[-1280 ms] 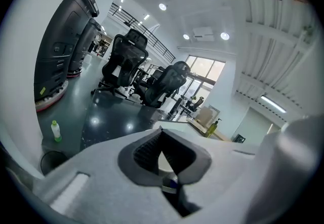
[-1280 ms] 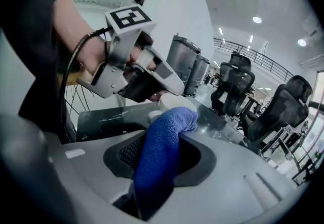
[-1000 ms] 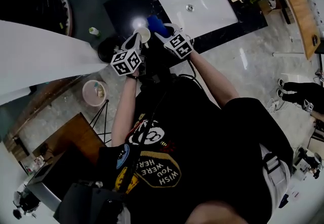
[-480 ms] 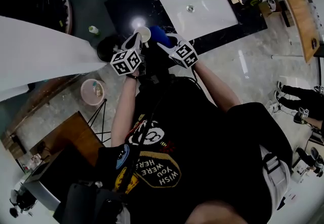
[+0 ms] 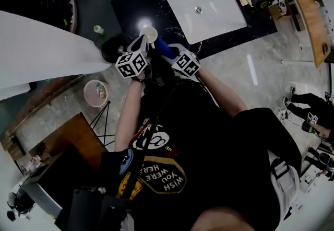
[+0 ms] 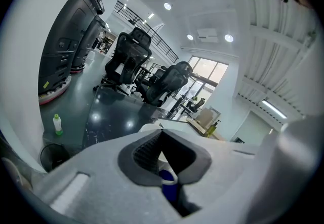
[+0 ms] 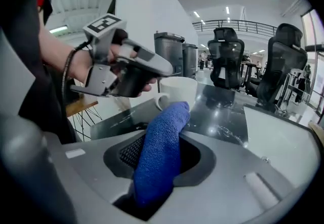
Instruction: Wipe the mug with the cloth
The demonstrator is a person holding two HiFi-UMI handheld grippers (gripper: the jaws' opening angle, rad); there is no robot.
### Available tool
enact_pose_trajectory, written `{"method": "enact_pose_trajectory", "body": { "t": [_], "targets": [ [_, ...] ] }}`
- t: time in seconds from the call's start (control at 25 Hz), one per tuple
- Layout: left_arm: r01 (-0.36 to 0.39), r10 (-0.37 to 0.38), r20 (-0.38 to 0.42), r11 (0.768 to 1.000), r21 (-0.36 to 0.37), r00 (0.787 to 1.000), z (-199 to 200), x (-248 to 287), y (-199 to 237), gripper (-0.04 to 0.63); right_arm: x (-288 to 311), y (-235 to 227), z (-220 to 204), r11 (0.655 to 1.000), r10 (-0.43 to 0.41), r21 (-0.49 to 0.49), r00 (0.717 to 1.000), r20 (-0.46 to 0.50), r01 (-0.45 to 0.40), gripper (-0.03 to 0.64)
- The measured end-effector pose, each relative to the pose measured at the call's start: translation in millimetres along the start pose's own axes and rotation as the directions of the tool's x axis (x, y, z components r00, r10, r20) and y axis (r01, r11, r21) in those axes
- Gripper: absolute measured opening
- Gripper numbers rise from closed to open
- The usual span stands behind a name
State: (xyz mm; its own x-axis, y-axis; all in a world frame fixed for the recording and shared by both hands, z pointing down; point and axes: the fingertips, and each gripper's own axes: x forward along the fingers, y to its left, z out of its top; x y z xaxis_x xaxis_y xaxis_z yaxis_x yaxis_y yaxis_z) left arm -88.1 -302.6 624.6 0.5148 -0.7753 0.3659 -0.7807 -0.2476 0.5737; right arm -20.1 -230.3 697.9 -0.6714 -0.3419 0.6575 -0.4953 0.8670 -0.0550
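A white mug [image 5: 149, 34] is held above the black countertop [image 5: 130, 5] with my left gripper [image 5: 143, 42] shut on it. The right gripper view shows that mug [image 7: 177, 91] gripped at its side by the left gripper [image 7: 154, 73]. My right gripper [image 5: 168, 51] is shut on a folded blue cloth [image 5: 160, 47], which sticks out past the jaws toward the mug. There the cloth [image 7: 164, 137] fills the gap of the right gripper [image 7: 159, 162], its tip just short of the mug's handle. In the left gripper view the left gripper [image 6: 161, 139] pinches a white part of the mug [image 6: 170, 177], with the cloth [image 6: 170, 193] below.
A white sink basin [image 5: 209, 10] is set into the countertop to the right. A green bottle [image 5: 97, 30] and a black bin [image 5: 112, 47] stand on the floor at the left. Office chairs [image 7: 228, 61] stand beyond the counter.
My right gripper has drawn back toward the person with the blue cloth, from beside the mug to just below it. The left gripper and mug have barely moved.
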Motion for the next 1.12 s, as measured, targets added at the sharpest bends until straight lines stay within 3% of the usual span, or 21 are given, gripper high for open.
{"method": "enact_pose_trajectory", "body": {
  "t": [0.08, 0.28, 0.36, 0.48, 0.56, 0.72, 0.84, 0.96, 1.12],
  "targets": [
    [-0.004, 0.004, 0.001, 1.000, 0.004, 1.000, 1.4, -2.0, 1.1, 0.003, -8.0, -3.3, 5.9, 1.000, -0.005, 0.031, 0.998, 0.055, 0.003, 0.135],
    [-0.019, 0.019, 0.019, 1.000, -0.013, 1.000, 6.2, -9.6, 8.4, 0.003, -9.8, -76.3, 62.7, 0.978, -0.139, 0.177, 0.978, 0.158, 0.111, 0.135],
    [-0.023, 0.023, 0.020, 1.000, -0.017, 1.000, 6.7, -9.3, 10.0, 0.003, 6.0, -86.7, 72.4, 0.981, -0.138, 0.152, 0.986, 0.097, 0.123, 0.135],
    [-0.013, 0.013, 0.010, 1.000, -0.010, 1.000, 1.3, -5.2, 3.5, 0.003, 22.1, -72.5, 46.7, 0.991, -0.122, 0.055, 0.990, -0.070, 0.126, 0.135],
    [0.014, -0.014, -0.001, 1.000, -0.003, 1.000, -3.6, -1.6, -5.4, 0.004, 13.9, -44.8, 32.8, 0.996, -0.067, 0.050, 0.997, -0.050, 0.069, 0.135],
    [0.055, -0.055, -0.022, 0.998, 0.018, 0.998, -6.0, 3.6, -17.2, 0.003, -10.5, -9.0, 36.3, 0.999, 0.042, 0.028, 0.996, 0.077, -0.044, 0.135],
    [0.014, -0.014, -0.004, 0.999, 0.038, 1.000, -2.5, -1.0, -13.8, 0.003, -19.4, -48.9, 52.8, 0.994, -0.064, 0.096, 0.990, 0.127, 0.052, 0.135],
    [-0.051, 0.050, 0.042, 0.998, 0.019, 0.998, 9.5, -8.2, 1.7, 0.003, -15.4, -103.4, 72.9, 0.969, -0.176, 0.194, 0.978, 0.115, 0.152, 0.135],
    [-0.073, 0.073, 0.029, 0.997, 0.003, 0.997, 9.9, -6.4, 12.8, 0.003, 6.5, -82.3, 66.9, 0.996, -0.063, 0.068, 0.998, 0.011, 0.062, 0.135]
  ]
}}
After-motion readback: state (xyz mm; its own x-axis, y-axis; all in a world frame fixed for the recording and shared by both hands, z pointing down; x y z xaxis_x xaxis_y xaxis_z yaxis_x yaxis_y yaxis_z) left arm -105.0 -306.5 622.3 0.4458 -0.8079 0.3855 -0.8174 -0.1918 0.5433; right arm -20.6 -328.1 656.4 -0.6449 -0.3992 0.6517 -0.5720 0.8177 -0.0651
